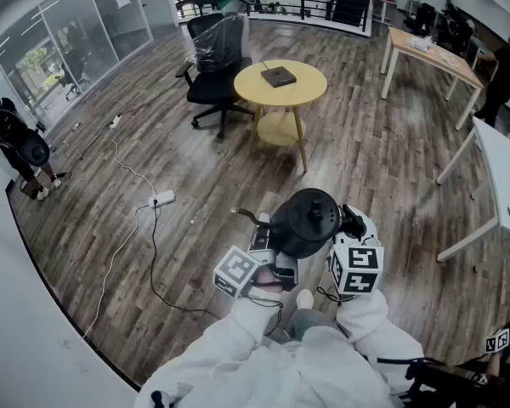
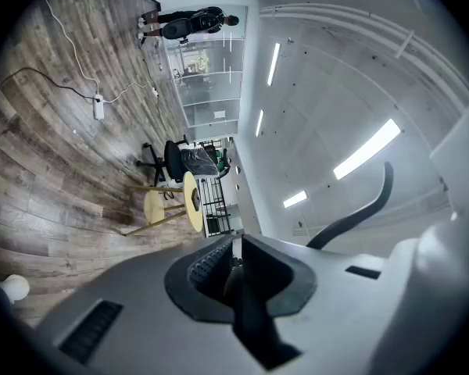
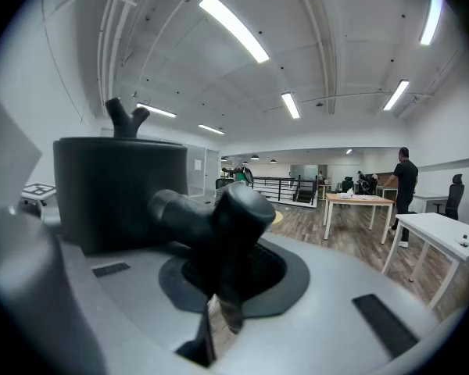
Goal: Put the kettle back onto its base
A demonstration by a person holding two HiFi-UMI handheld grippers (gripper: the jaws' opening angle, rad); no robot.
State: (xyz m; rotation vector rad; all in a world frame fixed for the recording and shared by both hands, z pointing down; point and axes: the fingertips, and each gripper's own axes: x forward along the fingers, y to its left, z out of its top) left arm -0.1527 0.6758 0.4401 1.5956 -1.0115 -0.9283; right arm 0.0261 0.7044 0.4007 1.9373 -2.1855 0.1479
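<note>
**A:** What is held, and how?

**B:** The handle [image 3: 219, 225] is clamped between the jaws of the right gripper [image 3: 217, 276]. The black kettle [image 3: 121, 190] hangs just to the left of those jaws, with its lid knob [image 3: 125, 116] uppermost. The jaws of the left gripper [image 2: 233, 266] are drawn together, and nothing can be made out pinched between them. The spout [image 2: 352, 216] curves past on their right.

**A:** Where is it to be taken?

**B:** Well ahead of the jaws, a dark square slab [image 1: 279, 76] lies on the round yellow table [image 1: 310, 92]. This is judged to be the base. The kettle is carried in the air over the floor [image 1: 382, 168], well apart from it.

**A:** How is the step done well?

**B:** The clamp should be held firm and the body carried level. The kettle should then be centred over the slab and lowered straight down, so that the bottom is seated flat and no edge is caught.
</note>
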